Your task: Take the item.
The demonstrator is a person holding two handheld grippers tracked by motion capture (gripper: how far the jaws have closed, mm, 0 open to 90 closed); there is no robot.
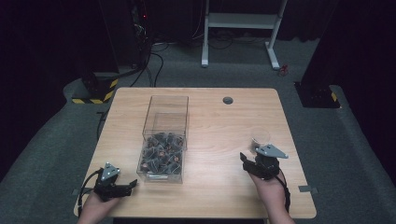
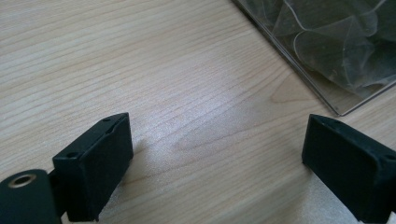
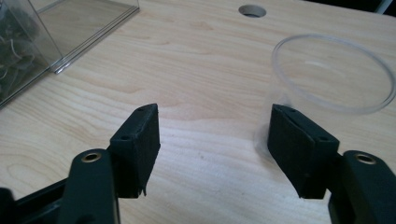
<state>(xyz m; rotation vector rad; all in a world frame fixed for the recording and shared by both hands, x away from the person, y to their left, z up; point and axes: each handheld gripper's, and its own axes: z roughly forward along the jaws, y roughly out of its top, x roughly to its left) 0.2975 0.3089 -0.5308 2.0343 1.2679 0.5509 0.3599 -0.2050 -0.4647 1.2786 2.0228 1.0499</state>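
Dark carpet and shadowed equipment are surrounding the pale wooden table (image 1: 210, 186) in the high view, where the left gripper (image 1: 122, 188) is resting near the front edge with a tall clear plastic box of small dark wrapped pieces (image 1: 163, 156) just to its right, and the right gripper (image 1: 248, 161) is sitting directly behind a small clear plastic cup (image 1: 259, 137). Moving to the left gripper view, its jaws are standing wide apart over bare wood, the box corner (image 2: 327, 51) lying ahead and to the right. Turning to the right gripper view, the jaws are standing apart with nothing between them, and the cup (image 3: 331, 77) is standing just ahead, beside the right-hand pad. Likely risk: that pad is sitting so close to the light cup's wall that advancing off-centre could be nudging or tipping it.
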